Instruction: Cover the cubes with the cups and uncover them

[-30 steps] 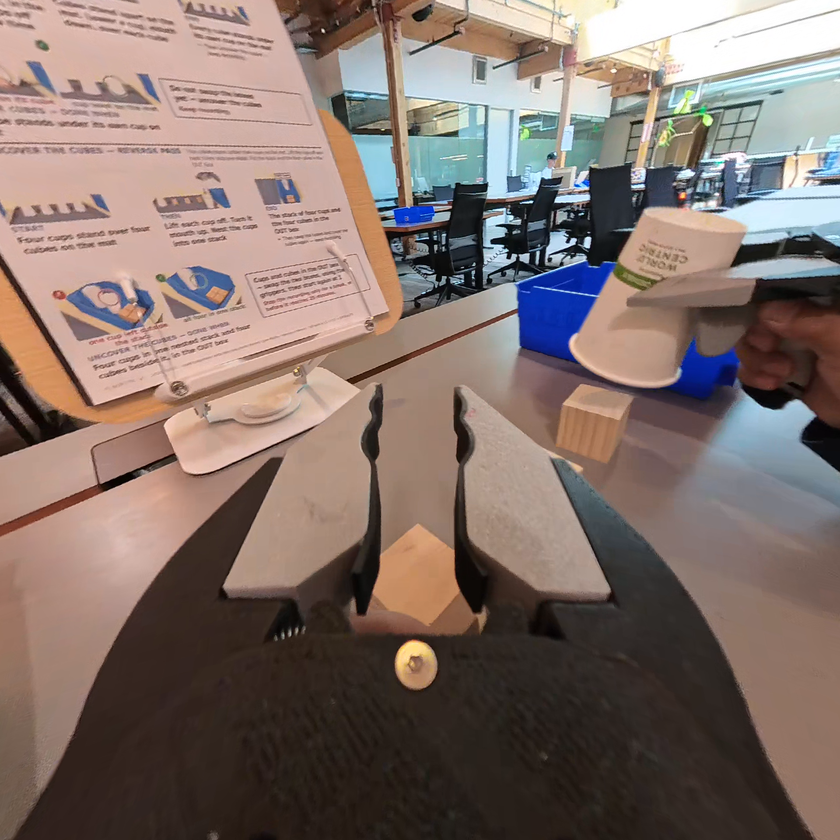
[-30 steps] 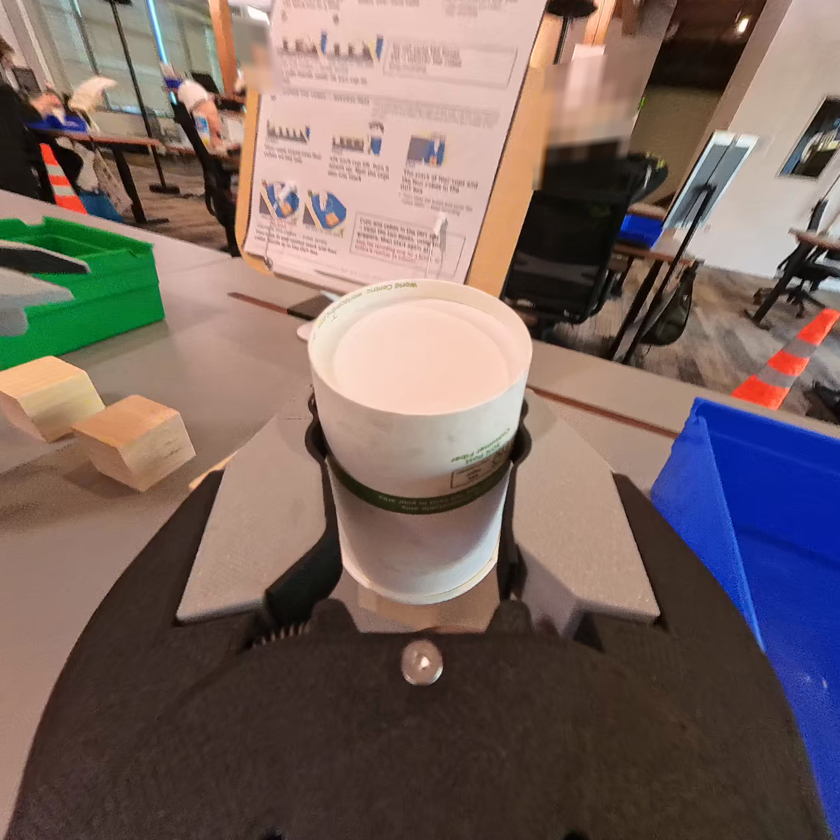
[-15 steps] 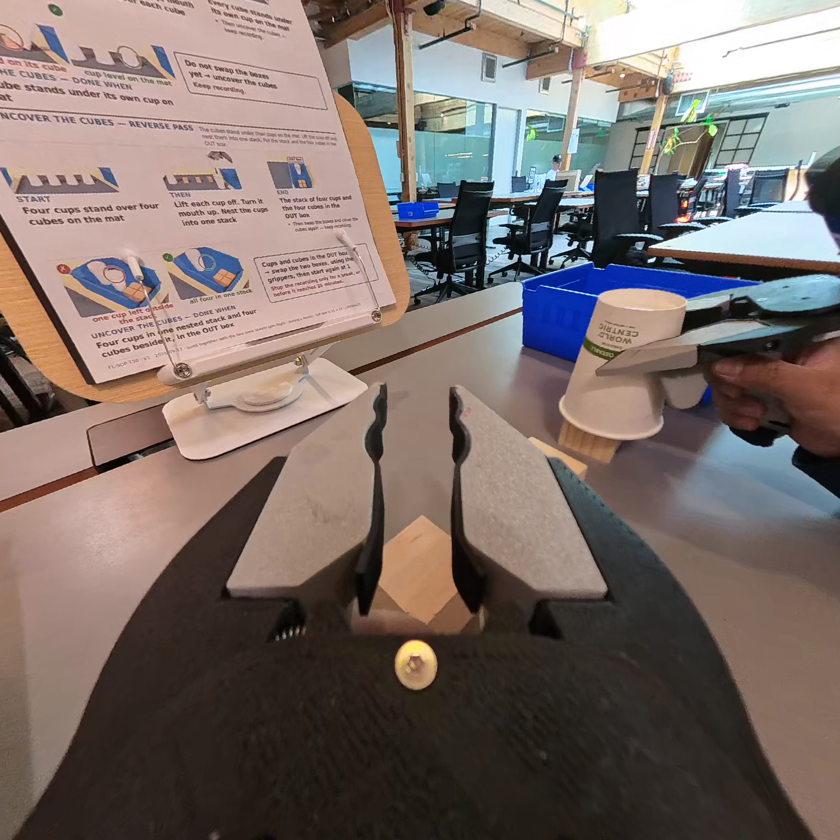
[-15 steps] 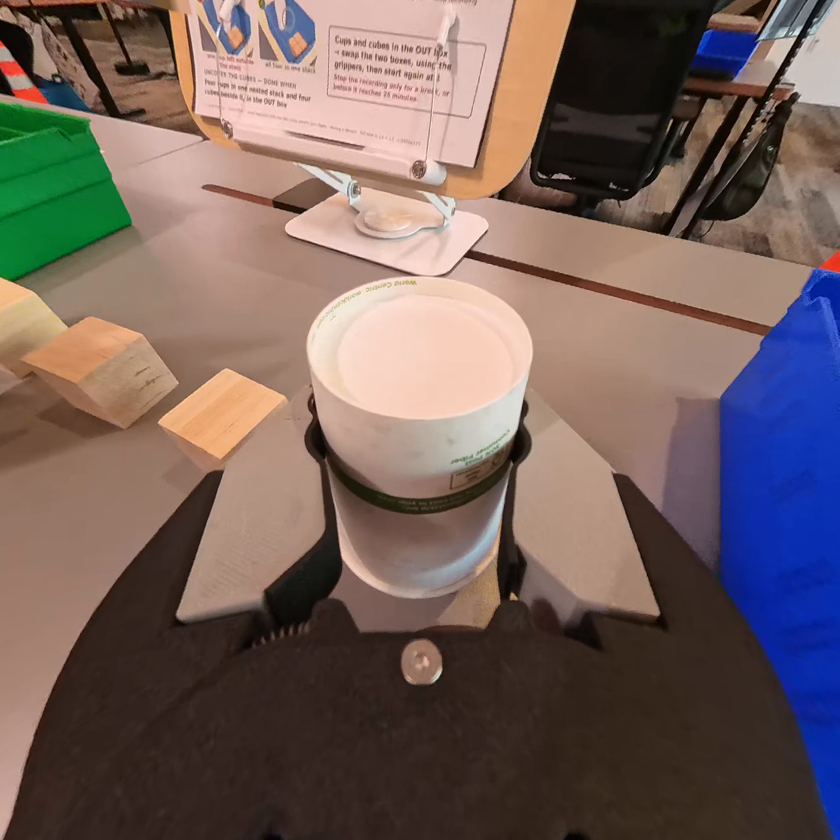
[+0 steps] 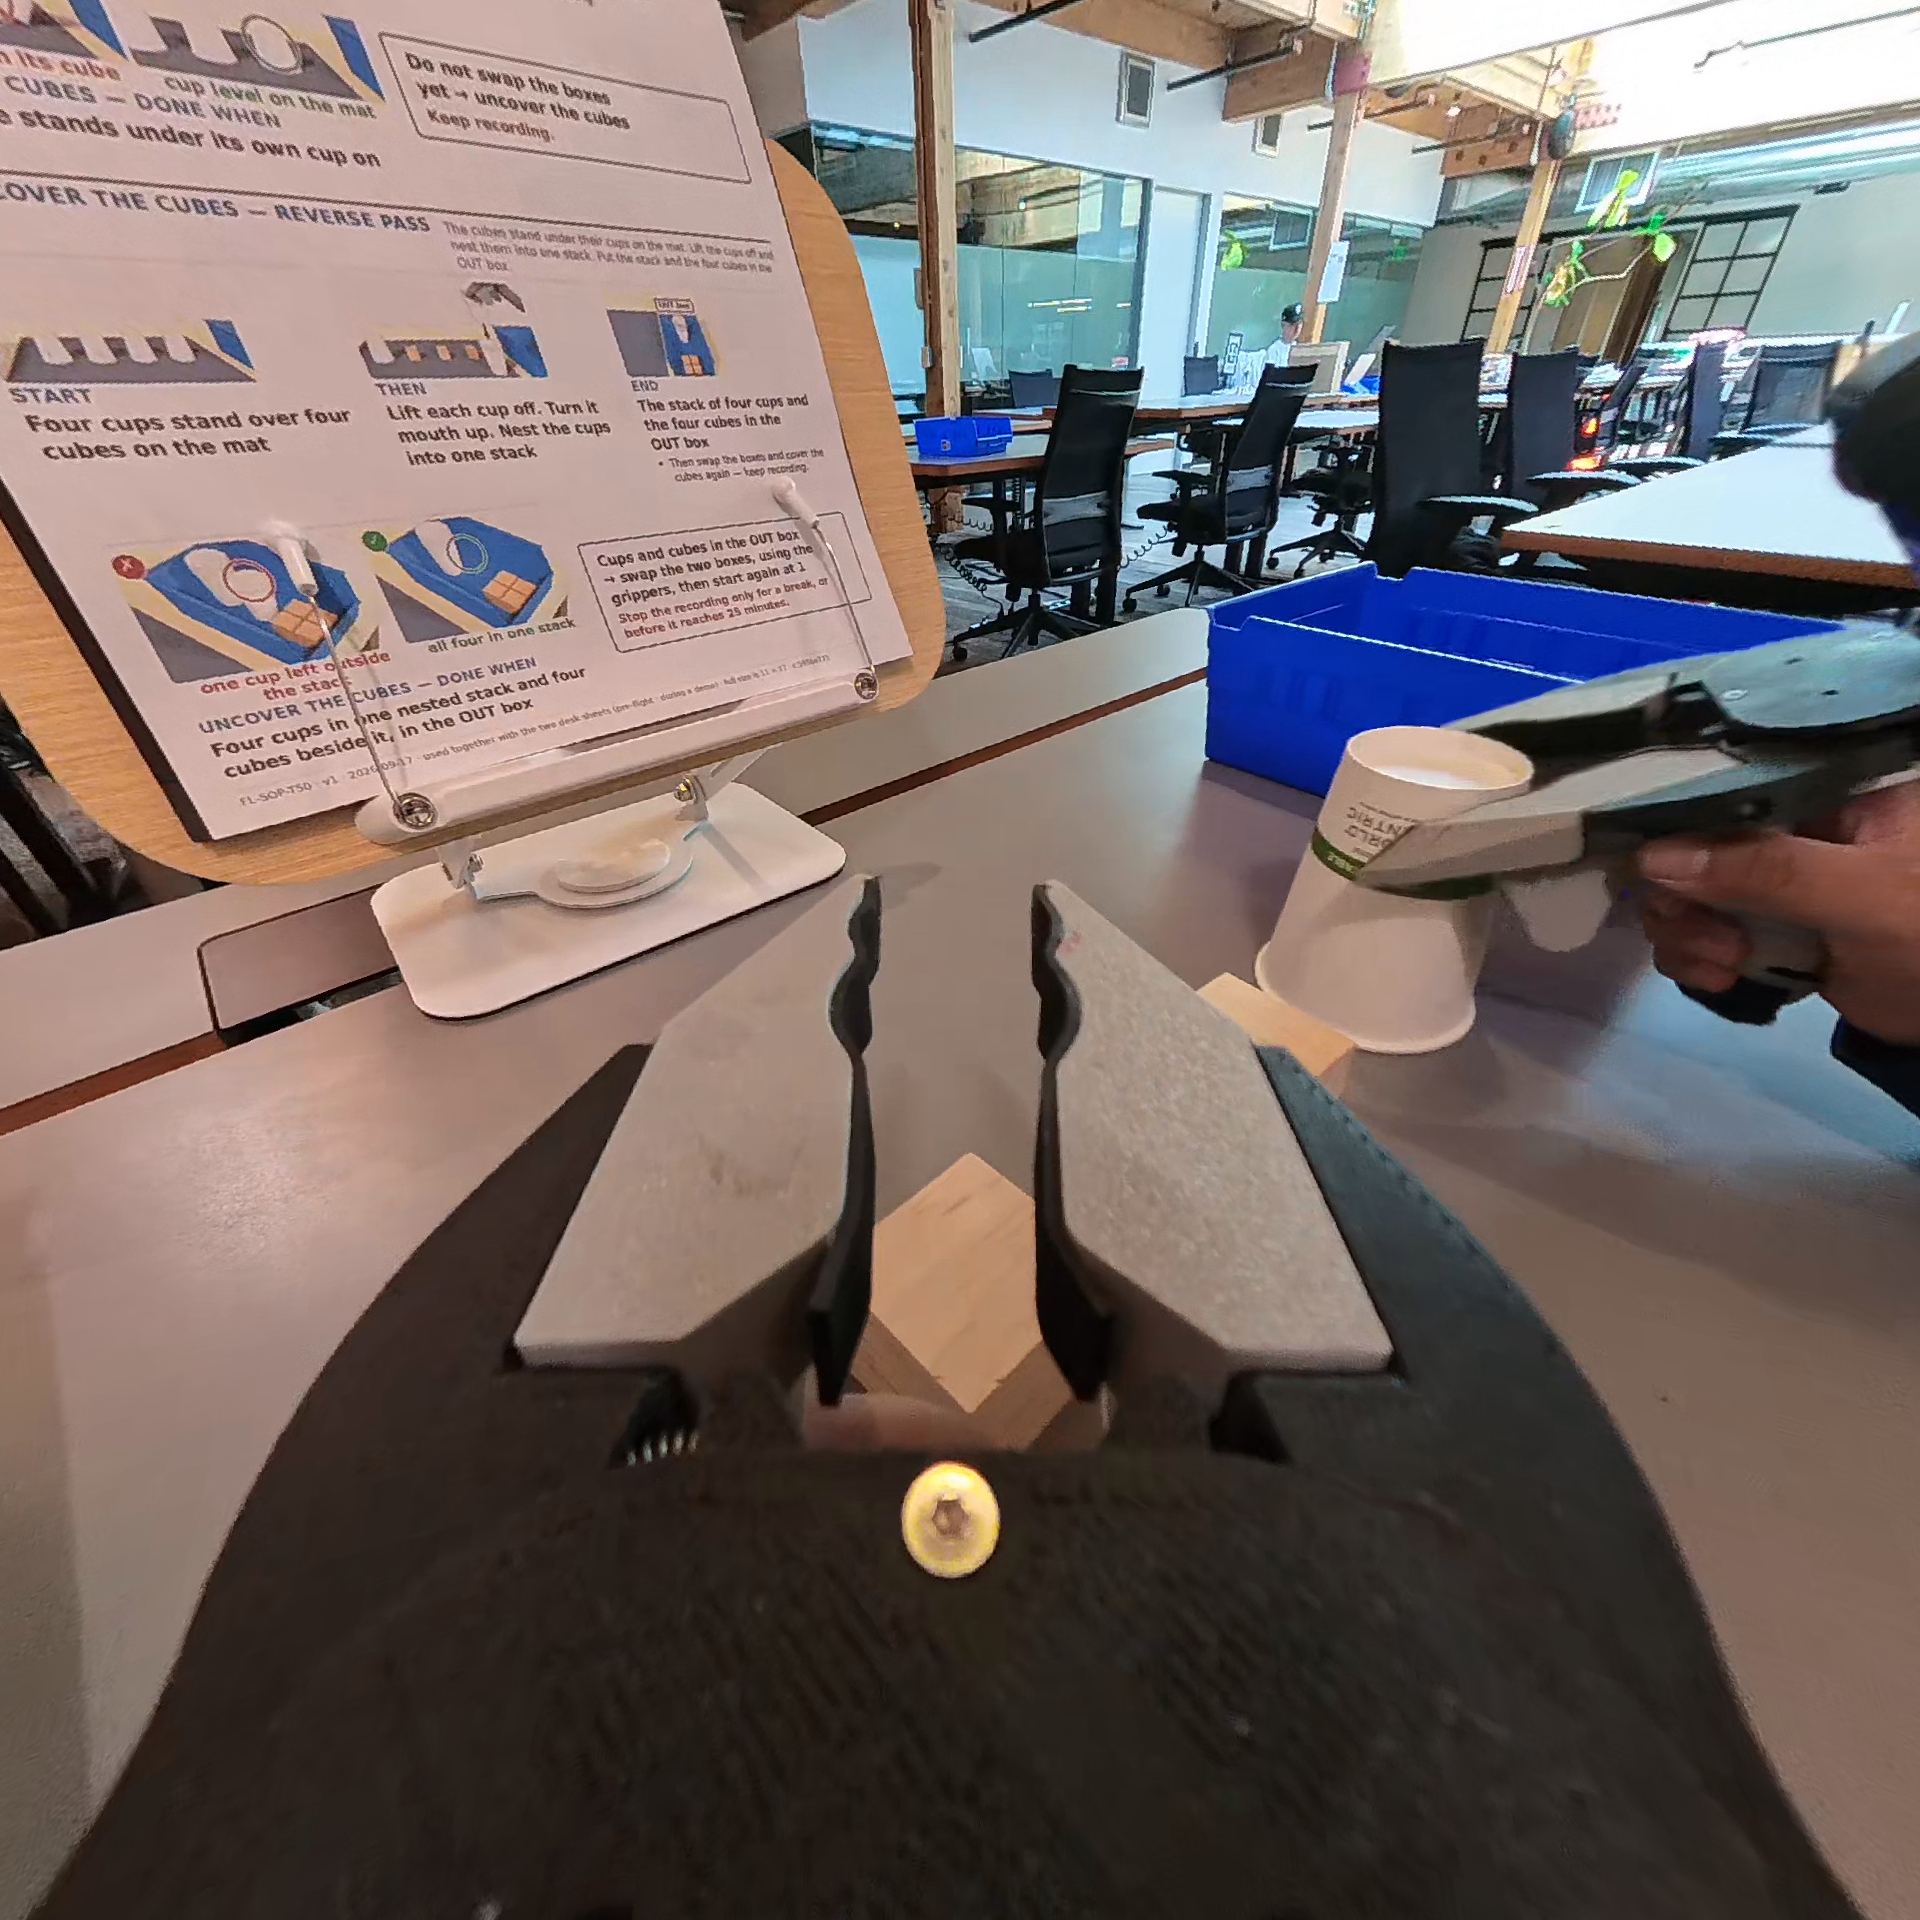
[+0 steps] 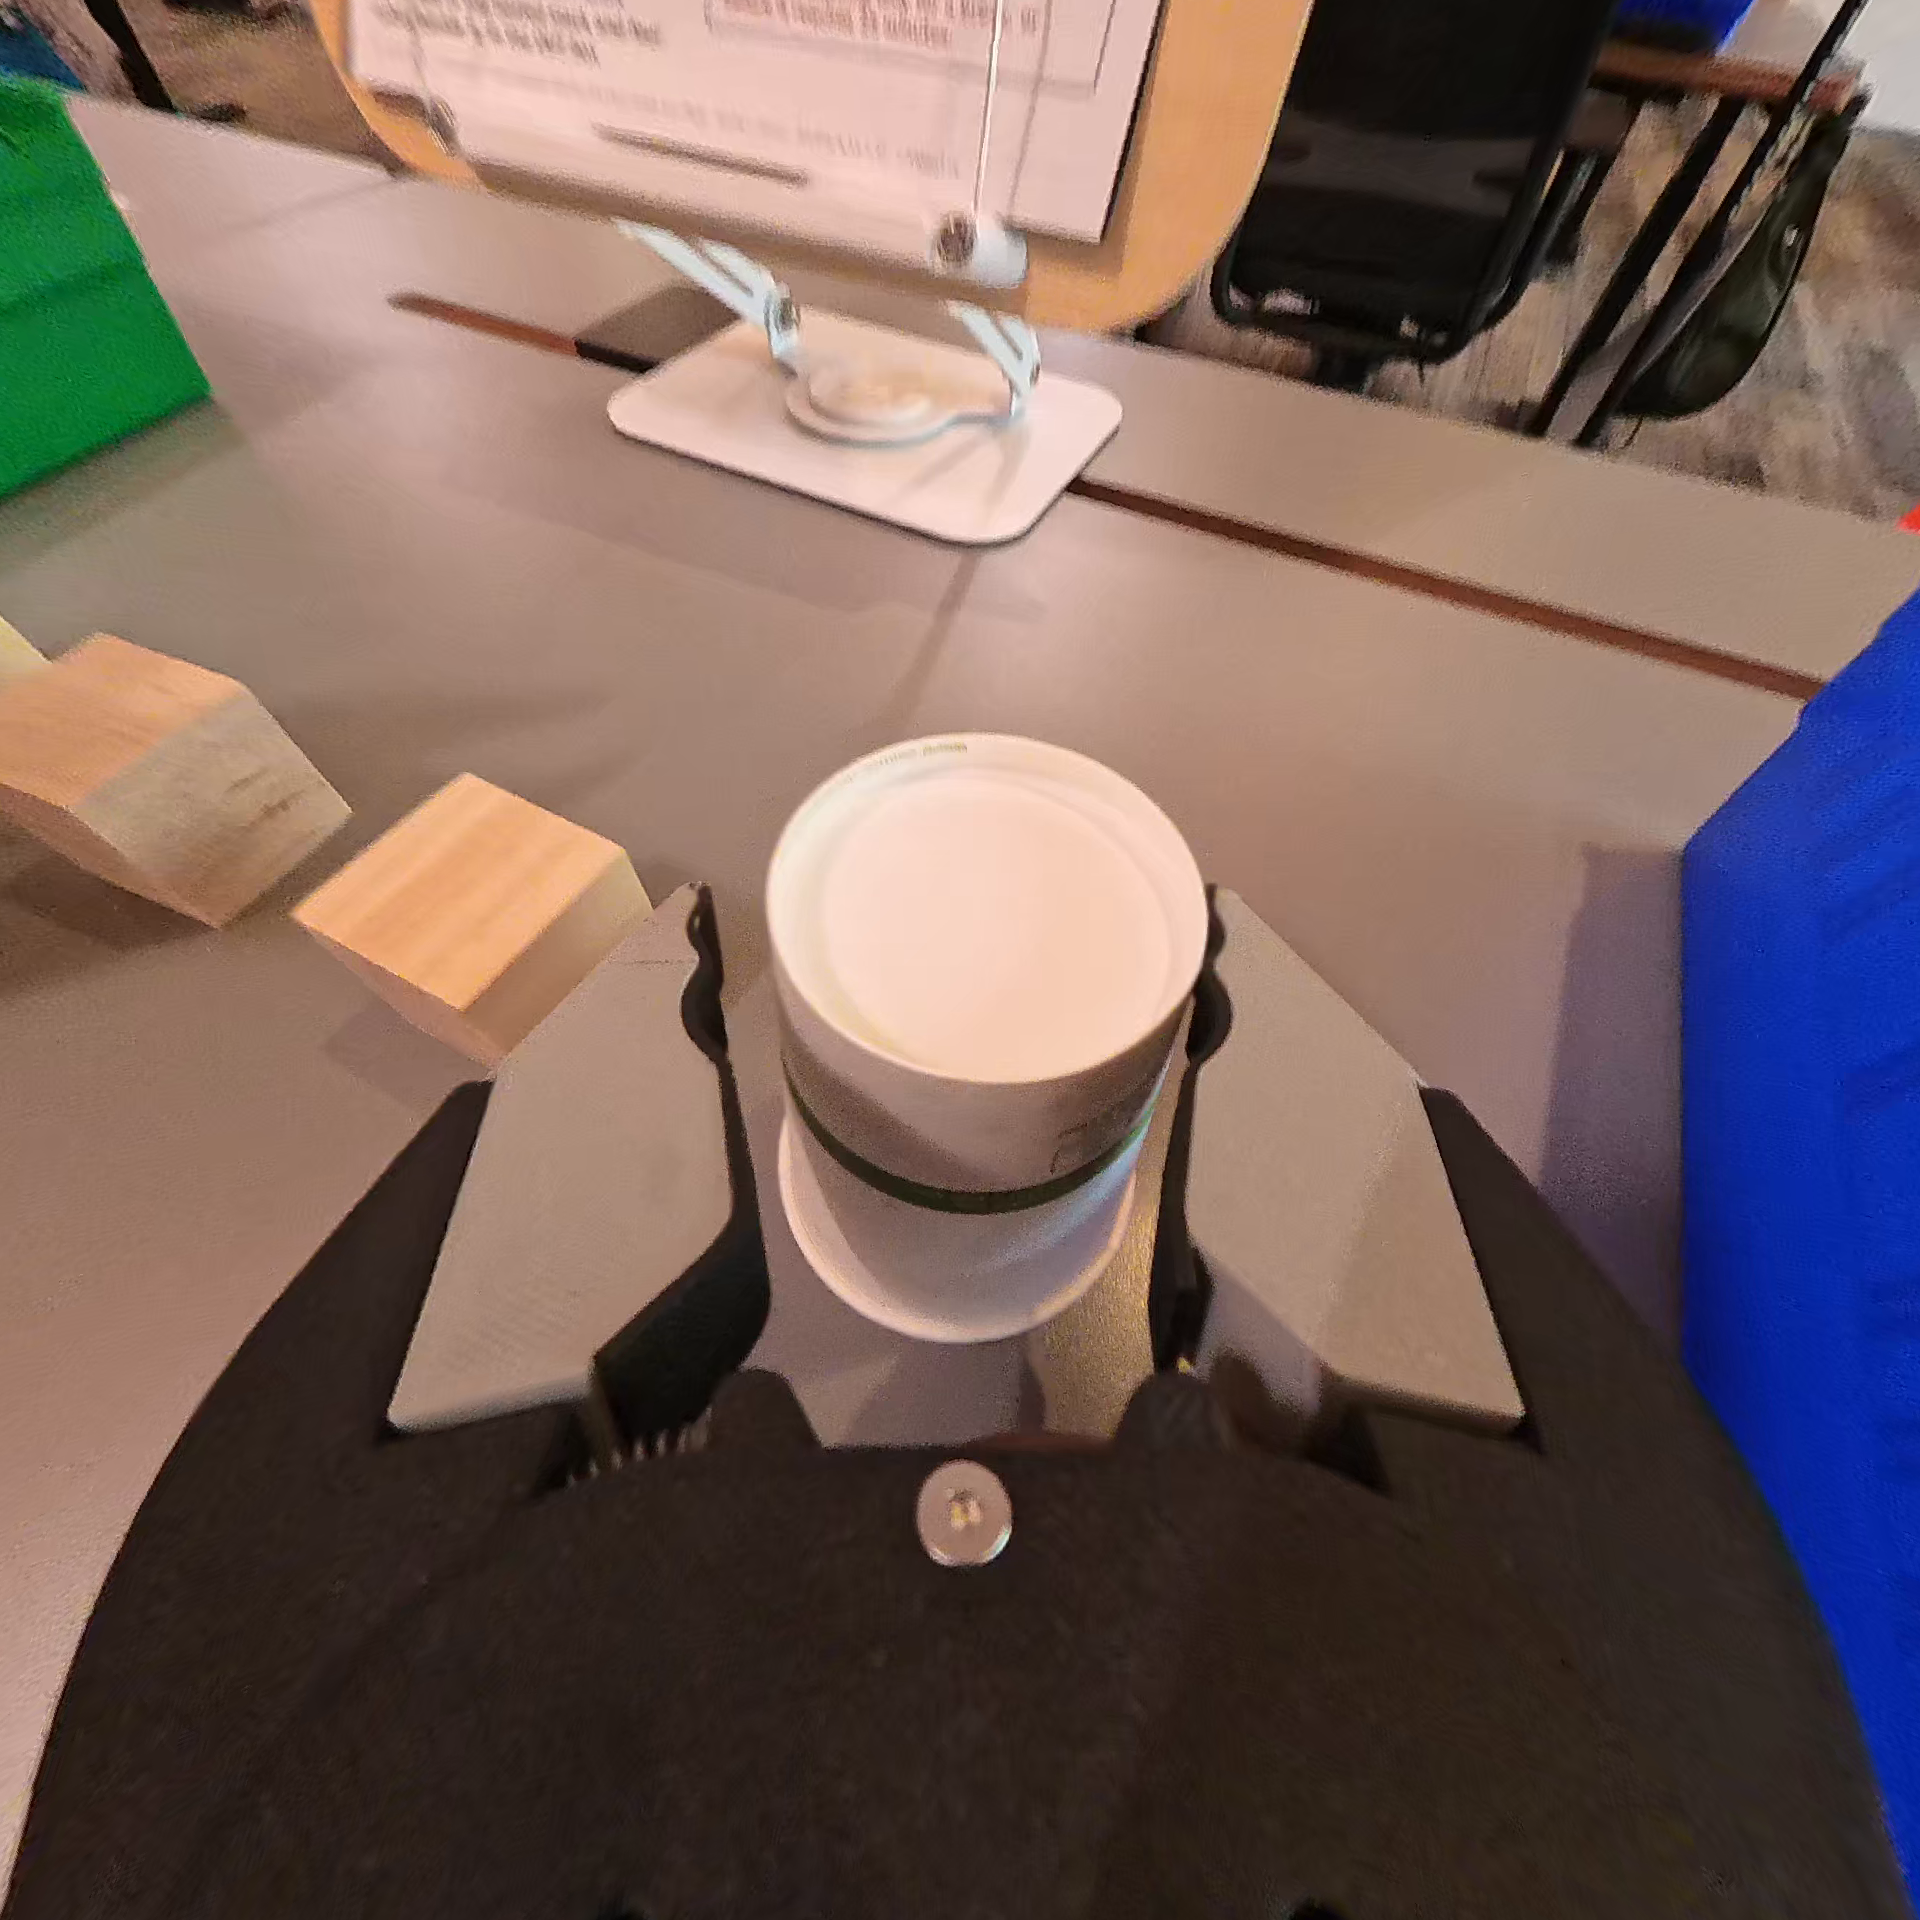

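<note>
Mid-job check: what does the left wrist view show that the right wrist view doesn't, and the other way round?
Left wrist only: the left gripper with a wooden cube deep between its fingers, and office chairs behind. Right wrist only: the green bin and a second loose cube. Both: the upside-down white cup, the right gripper around it, the blue bin, the instruction stand.

instruction sheet [image 5: 416, 416]: printed text, diagrams | white cup [image 5: 1382, 883]: printed wording, green band
</note>
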`<state>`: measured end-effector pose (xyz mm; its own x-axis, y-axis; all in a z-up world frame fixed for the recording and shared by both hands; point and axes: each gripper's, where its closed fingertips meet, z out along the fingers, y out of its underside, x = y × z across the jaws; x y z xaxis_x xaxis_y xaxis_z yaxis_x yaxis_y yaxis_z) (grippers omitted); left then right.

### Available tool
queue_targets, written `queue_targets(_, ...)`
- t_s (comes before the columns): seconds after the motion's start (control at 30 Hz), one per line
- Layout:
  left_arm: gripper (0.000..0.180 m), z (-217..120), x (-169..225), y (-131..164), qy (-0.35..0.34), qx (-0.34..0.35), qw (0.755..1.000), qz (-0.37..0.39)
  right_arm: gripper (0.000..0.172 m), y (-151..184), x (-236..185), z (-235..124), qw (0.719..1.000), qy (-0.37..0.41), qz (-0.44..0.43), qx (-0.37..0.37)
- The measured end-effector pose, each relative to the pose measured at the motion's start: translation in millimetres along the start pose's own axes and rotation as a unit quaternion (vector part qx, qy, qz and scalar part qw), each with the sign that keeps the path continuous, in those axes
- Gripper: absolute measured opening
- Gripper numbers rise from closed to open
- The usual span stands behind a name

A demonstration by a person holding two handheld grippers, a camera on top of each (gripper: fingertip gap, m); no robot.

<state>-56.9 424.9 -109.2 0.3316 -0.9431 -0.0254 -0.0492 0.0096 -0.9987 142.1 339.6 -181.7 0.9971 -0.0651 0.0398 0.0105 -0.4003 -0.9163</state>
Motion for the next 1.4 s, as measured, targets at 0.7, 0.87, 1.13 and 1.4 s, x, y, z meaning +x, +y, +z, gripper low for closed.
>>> queue_targets(0.7, 0.036, -193.3, -217.5, -11.9, -0.243, -0.252, 0.936, 0.048, 0.085, -45.5, -11.7, -28.9, 0.992, -0.006, -0.024, 0.126)
queue_targets(0.87, 0.036, -207.2, -260.0, 29.1, -0.276, -0.326, 0.902, 0.062, 0.084, -43.9, -12.8, -26.6, 0.992, -0.002, -0.03, 0.122)
queue_targets(1.13, 0.005, -199.8, -271.1, 47.1, -0.245, -0.348, 0.903, 0.062, 0.082, -42.7, -13.0, -26.3, 0.992, -0.005, -0.03, 0.119)
queue_targets(1.4, 0.0, -200.5, -270.8, -9.2, -0.242, -0.275, 0.93, 0.021, 0.081, -40.9, -19.1, -24.5, 0.993, -0.006, -0.046, 0.112)
